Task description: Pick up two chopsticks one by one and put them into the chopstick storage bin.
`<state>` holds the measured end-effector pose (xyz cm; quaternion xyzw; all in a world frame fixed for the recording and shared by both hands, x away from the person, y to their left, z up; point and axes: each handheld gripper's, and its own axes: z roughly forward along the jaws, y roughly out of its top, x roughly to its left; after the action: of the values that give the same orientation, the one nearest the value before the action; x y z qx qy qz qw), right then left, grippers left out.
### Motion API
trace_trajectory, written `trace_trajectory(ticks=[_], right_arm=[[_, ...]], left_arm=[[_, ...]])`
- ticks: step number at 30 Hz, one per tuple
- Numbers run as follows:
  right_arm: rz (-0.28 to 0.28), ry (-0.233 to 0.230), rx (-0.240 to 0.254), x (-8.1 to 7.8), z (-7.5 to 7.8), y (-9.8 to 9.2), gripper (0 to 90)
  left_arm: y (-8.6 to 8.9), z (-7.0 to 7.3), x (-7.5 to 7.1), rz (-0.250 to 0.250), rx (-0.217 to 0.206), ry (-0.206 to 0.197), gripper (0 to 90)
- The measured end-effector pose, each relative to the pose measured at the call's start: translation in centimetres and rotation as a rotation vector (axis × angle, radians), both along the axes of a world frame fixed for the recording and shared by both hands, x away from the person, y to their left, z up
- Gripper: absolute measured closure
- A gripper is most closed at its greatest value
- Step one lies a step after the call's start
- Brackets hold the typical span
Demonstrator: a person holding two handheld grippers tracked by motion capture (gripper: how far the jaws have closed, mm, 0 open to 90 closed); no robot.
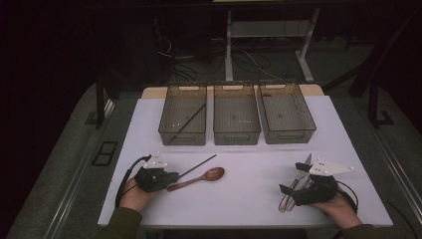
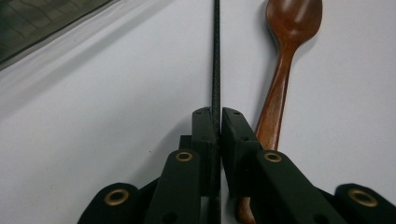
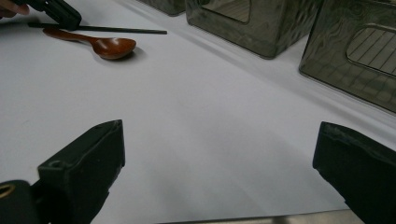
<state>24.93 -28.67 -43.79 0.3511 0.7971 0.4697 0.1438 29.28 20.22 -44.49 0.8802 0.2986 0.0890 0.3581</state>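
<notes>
White table (image 1: pixel 249 199) under dim light, dark room behind. Left gripper (image 2: pixel 218 114) fingers pinched tight on the black chopstick (image 2: pixel 215 56); left gripper view shows the wooden spoon (image 2: pixel 285 56) lying just right of them. Right gripper (image 3: pixel 219 154) fingers spread wide, nothing between.

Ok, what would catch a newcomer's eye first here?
Probably the left tool, shut on a thin black chopstick on the white table, with a wooden spoon right beside it. Then the three clear bins in a row at the far side, the leftmost already holding another chopstick.
</notes>
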Motion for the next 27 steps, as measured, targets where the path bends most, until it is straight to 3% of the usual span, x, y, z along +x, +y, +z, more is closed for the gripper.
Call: trace_trajectory(ticks=[14,27], right_arm=[[0.002,0.0,0.0,0.0,0.0,0.0,1.8],[0.002,0.0,-0.003,0.0,0.0,0.0,1.8]], left_arm=[[0.0,0.1,0.2,0.02,-0.007,0.023,85.1],[-0.1,1.4,0.0,0.03,-0.008,0.003,85.1]])
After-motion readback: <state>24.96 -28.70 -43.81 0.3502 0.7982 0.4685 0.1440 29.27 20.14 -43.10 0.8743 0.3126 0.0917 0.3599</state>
